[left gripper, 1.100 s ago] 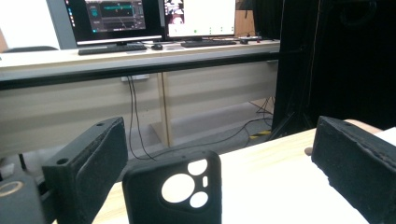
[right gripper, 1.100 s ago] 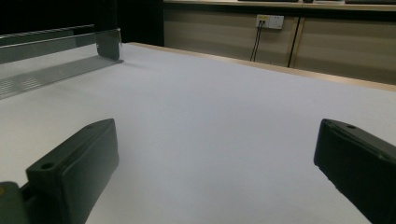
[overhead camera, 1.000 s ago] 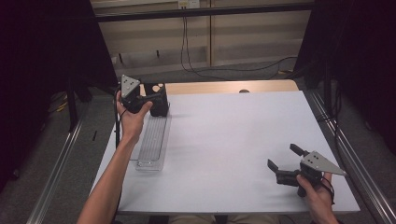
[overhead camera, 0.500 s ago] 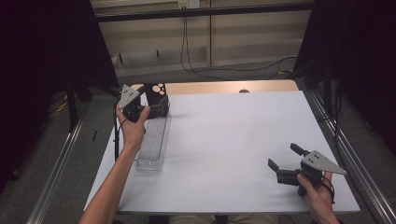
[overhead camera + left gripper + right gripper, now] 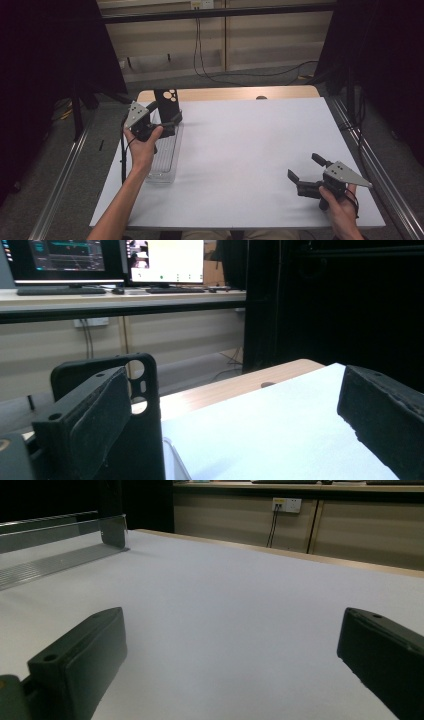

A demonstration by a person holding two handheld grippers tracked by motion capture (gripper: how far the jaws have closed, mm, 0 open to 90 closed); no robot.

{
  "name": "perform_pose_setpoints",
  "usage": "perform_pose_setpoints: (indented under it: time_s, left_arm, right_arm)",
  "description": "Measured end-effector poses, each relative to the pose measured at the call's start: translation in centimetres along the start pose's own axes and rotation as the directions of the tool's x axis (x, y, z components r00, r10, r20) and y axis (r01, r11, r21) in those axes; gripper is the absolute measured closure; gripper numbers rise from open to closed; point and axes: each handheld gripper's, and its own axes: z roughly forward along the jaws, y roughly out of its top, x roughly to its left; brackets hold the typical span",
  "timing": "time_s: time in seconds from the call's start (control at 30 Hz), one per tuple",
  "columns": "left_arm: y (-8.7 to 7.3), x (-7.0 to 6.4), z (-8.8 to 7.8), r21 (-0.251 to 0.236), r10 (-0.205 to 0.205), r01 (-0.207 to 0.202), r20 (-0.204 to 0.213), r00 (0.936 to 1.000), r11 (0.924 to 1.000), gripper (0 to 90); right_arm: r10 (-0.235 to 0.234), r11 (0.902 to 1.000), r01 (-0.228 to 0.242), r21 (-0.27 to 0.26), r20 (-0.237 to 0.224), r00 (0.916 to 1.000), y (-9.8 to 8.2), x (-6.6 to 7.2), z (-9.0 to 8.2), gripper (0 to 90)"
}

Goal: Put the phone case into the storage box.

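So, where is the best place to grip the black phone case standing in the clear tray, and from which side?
Grip the black phone case by its upper edge, beside the camera cutouts, probably coming from the near side along the clear tray. It stands upright at the tray's far end, so its thin wall can pass between open jaws. The left gripper is open right beside it.

We've got two handheld grippers here, both black-bodied with chunky rectangular black jaws. The left gripper point(image 5: 162, 119) and the right gripper point(image 5: 306, 168) each carry a grey three-cornered plate on top with a few small dark holes or screws in it. Up close in the gripper views, the jaws look matte and a bit scuffed, each with a small round hole near the base. A thin black cable trails down from the left one along the forearm. Forearms are bare, no sleeves showing.
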Motion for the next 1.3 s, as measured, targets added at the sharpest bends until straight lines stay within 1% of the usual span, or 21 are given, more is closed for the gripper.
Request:
perform_pose_setpoints:
  time_s: [0.13, 0.2, 0.23, 0.33, 0.37, 0.43, 0.47, 0.53, 0.6, 0.67, 0.7, 0.73, 0.8, 0.87, 1.0, 1.03, 1.07, 1.1, 1.17, 1.27, 1.3]
  left_arm:
    - [0.0, -0.4, -0.7, -0.004, -0.011, 0.011, 0.012, 0.9999, 0.9999, 1.0]
    - [-0.1, -0.6, -1.1, -0.017, -0.012, 0.012, 0.022, 0.9997, 0.9998, 1.0]
    - [-0.1, -0.8, -1.6, -0.002, 0.017, -0.017, 0.015, 0.9997, 0.9999, 1.0]
    - [-0.2, -1.0, -2.0, -0.008, 0.011, -0.011, 0.022, 0.9997, 0.9999, 1.0]
    - [-0.3, -1.2, -2.5, -0.006, 0.004, -0.004, 0.018, 0.9998, 1.0000, 1.0]
    - [-0.4, -1.3, -2.9, -0.008, 0.012, -0.012, 0.022, 0.9997, 0.9999, 1.1]
    - [-0.5, -1.4, -3.1, -0.011, 0.003, -0.003, 0.022, 0.9998, 0.9999, 1.2]
    - [-0.6, -1.4, -3.3, -0.003, 0.009, -0.009, 0.029, 0.9995, 1.0000, 1.3]
    - [-0.9, -1.6, -3.8, -0.003, 0.000, 0.000, 0.035, 0.9994, 1.0000, 1.4]
    - [-1.2, -1.8, -4.5, -0.001, 0.008, -0.007, 0.033, 0.9994, 1.0000, 1.5]
    - [-1.4, -1.9, -4.7, -0.009, -0.008, 0.008, 0.028, 0.9996, 0.9999, 1.6]
    - [-1.4, -1.8, -4.9, -0.005, -0.001, 0.002, 0.031, 0.9995, 1.0000, 1.6]
    - [-1.7, -1.8, -5.3, -0.007, -0.014, 0.014, 0.024, 0.9996, 0.9999, 1.7]
    - [-1.9, -1.8, -5.7, -0.008, -0.014, 0.014, 0.023, 0.9996, 0.9999, 1.8]
    - [-2.2, -1.9, -6.3, -0.002, -0.006, 0.006, 0.016, 0.9999, 1.0000, 1.8]
    - [-2.4, -2.0, -6.6, -0.010, -0.018, 0.018, 0.011, 0.9998, 0.9998, 1.7]
    - [-2.4, -2.0, -6.6, -0.010, -0.018, 0.018, 0.011, 0.9998, 0.9998, 1.7]
    - [-2.6, -2.0, -7.1, 0.000, -0.008, 0.008, 0.003, 1.0000, 1.0000, 1.8]
    - [-2.9, -1.9, -7.5, 0.013, 0.002, -0.002, 0.006, 1.0000, 0.9999, 1.7]
    - [-3.2, -1.8, -7.9, 0.016, 0.004, -0.004, -0.005, 1.0000, 0.9999, 1.9]
    - [-3.3, -2.1, -8.3, -0.012, -0.008, 0.008, -0.023, 0.9997, 0.9999, 1.9]
  right_arm:
    - [-0.004, 1.0000, 0.004, -0.002, -0.004, 1.0000, 0.1, 0.0, 0.0, 0.0]
    - [-0.007, 1.0000, 0.007, 0.002, -0.005, 1.0000, 0.1, 0.1, 0.1, 0.0]
    - [-0.004, 1.0000, 0.005, 0.002, -0.005, 1.0000, 0.1, 0.1, 0.1, 0.0]
    - [-0.003, 1.0000, 0.003, 0.003, -0.004, 1.0000, 0.1, 0.2, 0.1, 0.0]
    - [-0.008, 1.0000, 0.008, -0.001, -0.002, 1.0000, 0.1, 0.3, 0.1, 0.0]
    - [-0.013, 0.9999, 0.013, -0.002, -0.004, 0.9999, 0.2, 0.4, 0.1, 0.0]
    - [-0.010, 0.9999, 0.010, -0.001, -0.002, 0.9999, 0.2, 0.4, 0.1, 0.0]
    - [-0.008, 1.0000, 0.008, 0.001, -0.005, 1.0000, 0.2, 0.5, 0.1, 0.0]
    - [-0.012, 0.9999, 0.012, -0.005, 0.002, 0.9999, 0.3, 0.5, 0.1, 0.0]
    - [-0.015, 0.9999, 0.015, -0.003, 0.000, 0.9999, 0.3, 0.6, 0.1, 0.0]
    - [-0.010, 0.9999, 0.010, -0.004, 0.003, 0.9999, 0.3, 0.6, 0.0, 0.0]
    - [-0.011, 0.9999, 0.011, -0.004, 0.004, 0.9999, 0.3, 0.5, 0.0, 0.0]
    - [-0.016, 0.9999, 0.016, -0.005, 0.002, 0.9999, 0.3, 0.5, 0.0, 0.0]
    - [-0.010, 0.9999, 0.010, -0.006, 0.002, 1.0000, 0.3, 0.6, 0.0, 0.0]
    - [-0.012, 0.9999, 0.012, -0.005, -0.001, 0.9999, 0.3, 0.6, -0.1, 0.0]
    - [-0.013, 0.9999, 0.013, -0.005, -0.002, 0.9999, 0.3, 0.6, -0.1, 0.0]
    - [-0.013, 0.9999, 0.013, -0.005, -0.002, 0.9999, 0.3, 0.6, -0.1, 0.0]
    - [-0.013, 0.9999, 0.013, -0.004, -0.002, 0.9999, 0.3, 0.6, -0.1, 0.0]
    - [-0.016, 0.9998, 0.016, -0.007, -0.004, 0.9999, 0.3, 0.6, -0.1, 0.0]
    - [-0.022, 0.9997, 0.022, -0.006, -0.006, 0.9997, 0.3, 0.5, -0.1, 0.0]
    - [-0.019, 0.9998, 0.019, -0.006, -0.006, 0.9998, 0.3, 0.5, -0.1, 0.0]
